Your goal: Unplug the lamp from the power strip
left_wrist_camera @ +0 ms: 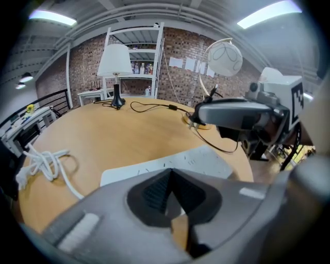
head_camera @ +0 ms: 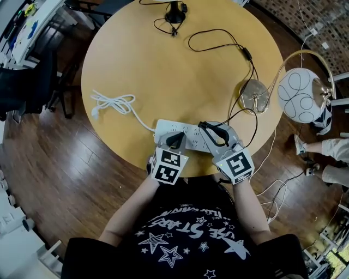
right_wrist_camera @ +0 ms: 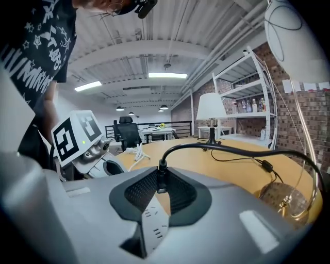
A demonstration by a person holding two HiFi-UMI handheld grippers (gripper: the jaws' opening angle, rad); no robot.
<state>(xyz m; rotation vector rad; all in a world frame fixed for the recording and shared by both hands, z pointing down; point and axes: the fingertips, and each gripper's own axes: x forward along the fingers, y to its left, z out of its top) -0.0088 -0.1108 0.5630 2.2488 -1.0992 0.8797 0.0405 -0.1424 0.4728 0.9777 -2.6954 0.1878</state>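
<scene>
Right gripper view — plug (right_wrist_camera: pixel 161 181) pinched between right tongs (right_wrist_camera: pixel 161 174) (black cord (right_wrist_camera: pixel 197 145) attached).

Round wooden table (head_camera: pixel 163 71) on a dark plank floor (head_camera: pixel 65 180), seen from above.
At twelve o'clock, on the table's far edge, stands a small table lamp (head_camera: pixel 174 12) with a black base, its thin black cord (head_camera: pixel 163 24) looped beside it. A black chair (head_camera: pixel 27 82) sits off the table at nine o'clock. At three o'clock, a person's pale trouser leg (head_camera: pixel 335 148) and shoe (head_camera: pixel 300 145) show. White shelving (left_wrist_camera: pixel 149 56) backs onto a brick wall (left_wrist_camera: pixel 180 77).
</scene>
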